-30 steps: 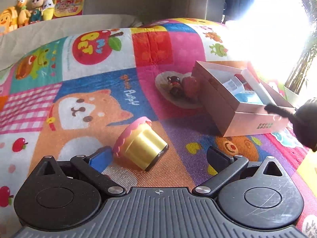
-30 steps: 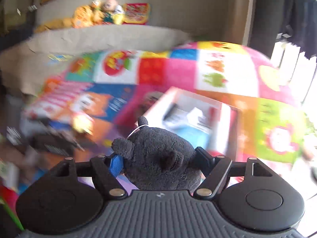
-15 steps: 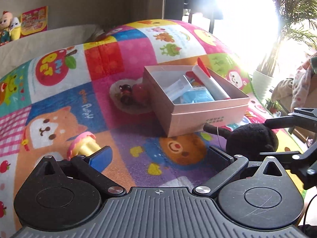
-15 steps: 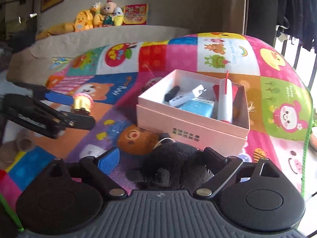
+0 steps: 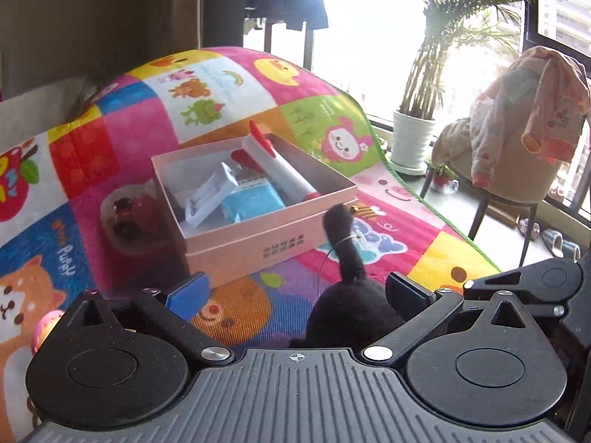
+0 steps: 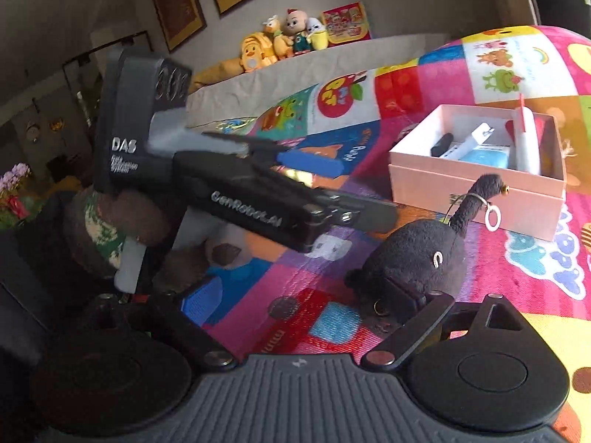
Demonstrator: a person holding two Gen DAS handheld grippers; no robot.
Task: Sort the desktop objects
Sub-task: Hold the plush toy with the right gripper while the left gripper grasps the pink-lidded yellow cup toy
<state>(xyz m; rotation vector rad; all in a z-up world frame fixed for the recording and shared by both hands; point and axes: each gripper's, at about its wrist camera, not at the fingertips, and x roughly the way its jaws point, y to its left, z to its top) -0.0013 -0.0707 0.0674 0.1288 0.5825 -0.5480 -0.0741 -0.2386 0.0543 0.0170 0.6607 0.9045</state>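
Note:
A black plush toy point(image 6: 417, 254) lies on the colourful mat in front of the pink box point(image 6: 476, 188). My right gripper point(image 6: 306, 306) is open; its right finger touches the plush, which is no longer clamped. In the left wrist view the plush point(image 5: 351, 310) sits between the open fingers of my left gripper point(image 5: 295, 291), close to the right finger. The pink box point(image 5: 255, 221) holds a white and red tube point(image 5: 280, 170), a blue pack point(image 5: 251, 203) and a white item point(image 5: 210, 195). A pink and gold cupcake toy point(image 5: 44, 328) lies at the far left.
A small plate point(image 5: 125, 221) with dark and red items sits left of the box. The left gripper body point(image 6: 236, 192) crosses the right wrist view. A chair with clothes point(image 5: 517, 147) and a potted plant point(image 5: 413, 140) stand beyond the mat's right edge.
My right gripper has opened and let the plush down onto the mat. My left gripper has swung right from the cupcake toy and now has the plush between its fingers.

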